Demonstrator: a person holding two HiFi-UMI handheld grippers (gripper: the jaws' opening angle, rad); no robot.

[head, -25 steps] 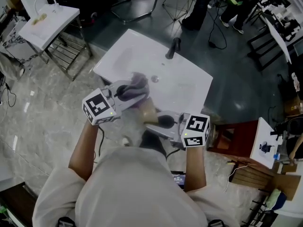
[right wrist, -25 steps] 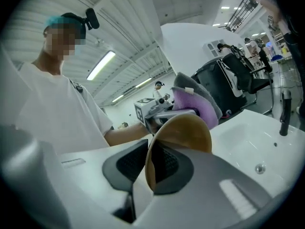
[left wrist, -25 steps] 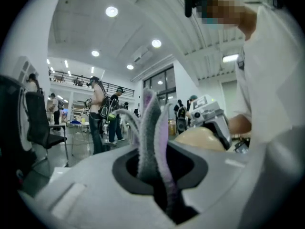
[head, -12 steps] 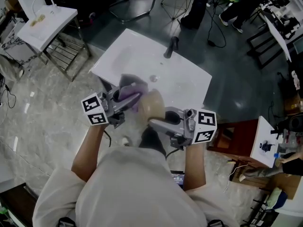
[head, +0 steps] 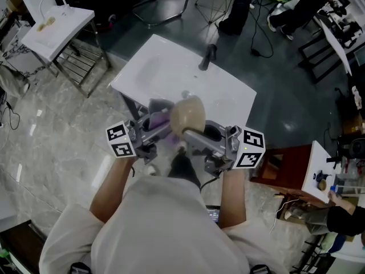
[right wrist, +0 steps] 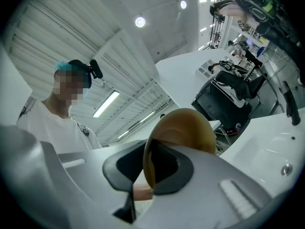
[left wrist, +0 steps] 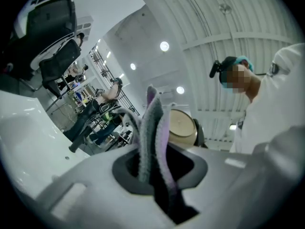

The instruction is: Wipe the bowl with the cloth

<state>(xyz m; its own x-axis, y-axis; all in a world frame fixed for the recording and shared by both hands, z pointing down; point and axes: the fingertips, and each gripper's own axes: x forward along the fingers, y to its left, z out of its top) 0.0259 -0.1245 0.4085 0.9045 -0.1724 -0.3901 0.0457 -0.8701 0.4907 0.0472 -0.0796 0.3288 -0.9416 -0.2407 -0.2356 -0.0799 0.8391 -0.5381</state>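
Above the near edge of the white sink [head: 228, 99], the right gripper [head: 191, 136] clamps the tan bowl [head: 188, 113] by its rim. The left gripper [head: 161, 123], closed on the purple-grey cloth [head: 155, 114], sits just beside it. Wiping looks about to begin, and the cloth must next press against the bowl.

Fuzzy cloth [left wrist: 152, 137], smooth matt bowl [right wrist: 186, 128]

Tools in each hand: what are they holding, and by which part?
The left tool pinches the cloth by a bunched fold; the right tool clamps the bowl by its rim.
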